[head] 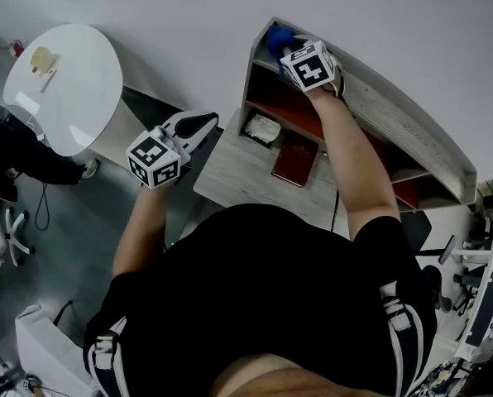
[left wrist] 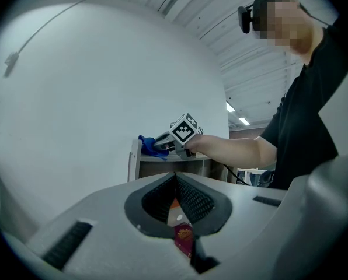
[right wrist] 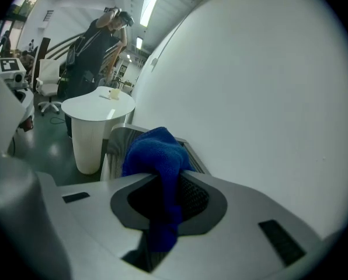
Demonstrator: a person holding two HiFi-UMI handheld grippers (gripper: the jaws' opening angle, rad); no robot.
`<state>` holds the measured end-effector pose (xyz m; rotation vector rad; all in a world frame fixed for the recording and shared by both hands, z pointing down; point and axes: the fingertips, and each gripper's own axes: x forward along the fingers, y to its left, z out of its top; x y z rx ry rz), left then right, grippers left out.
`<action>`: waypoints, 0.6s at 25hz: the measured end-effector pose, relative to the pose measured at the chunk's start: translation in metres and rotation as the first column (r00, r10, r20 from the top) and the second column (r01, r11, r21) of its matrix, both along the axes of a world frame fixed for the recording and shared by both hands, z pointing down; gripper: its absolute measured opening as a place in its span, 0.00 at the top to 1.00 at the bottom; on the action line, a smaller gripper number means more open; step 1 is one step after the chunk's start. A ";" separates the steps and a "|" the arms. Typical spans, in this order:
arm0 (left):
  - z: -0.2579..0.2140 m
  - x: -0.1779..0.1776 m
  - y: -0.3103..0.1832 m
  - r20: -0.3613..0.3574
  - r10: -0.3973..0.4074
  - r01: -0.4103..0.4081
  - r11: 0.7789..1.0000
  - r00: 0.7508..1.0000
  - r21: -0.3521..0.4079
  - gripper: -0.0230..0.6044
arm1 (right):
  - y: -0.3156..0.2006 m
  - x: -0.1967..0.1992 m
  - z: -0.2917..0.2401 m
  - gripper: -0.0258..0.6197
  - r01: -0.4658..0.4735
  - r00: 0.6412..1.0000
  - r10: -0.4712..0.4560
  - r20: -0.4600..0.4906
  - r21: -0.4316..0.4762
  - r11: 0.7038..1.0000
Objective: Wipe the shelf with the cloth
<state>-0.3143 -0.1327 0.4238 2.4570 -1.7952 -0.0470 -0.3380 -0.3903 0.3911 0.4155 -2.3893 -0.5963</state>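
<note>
The blue cloth is bunched on the top board of the grey shelf unit, at its left end next to the white wall. My right gripper is shut on the cloth. In the right gripper view the blue cloth fills the space between the jaws of my right gripper and hangs down behind them. My left gripper hovers left of the shelf over the desk edge, shut and holding nothing. The left gripper view looks past my left gripper to the blue cloth on the shelf top.
A red book and a small white object lie on the desk under the lower shelf. A white round table stands to the left. A person stands beyond the white round table.
</note>
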 end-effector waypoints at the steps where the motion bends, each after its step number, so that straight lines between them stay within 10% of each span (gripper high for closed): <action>1: 0.001 0.001 0.001 -0.003 0.001 -0.001 1.000 1.000 -0.004 0.93 | 0.000 0.000 0.001 0.87 0.000 1.000 0.000 -0.022 0.013 1.000; 15: 0.007 0.000 0.005 -0.009 -0.005 0.005 1.000 1.000 -0.015 0.93 | 0.004 -0.003 0.006 0.87 0.031 0.988 -0.017 -0.152 0.091 0.995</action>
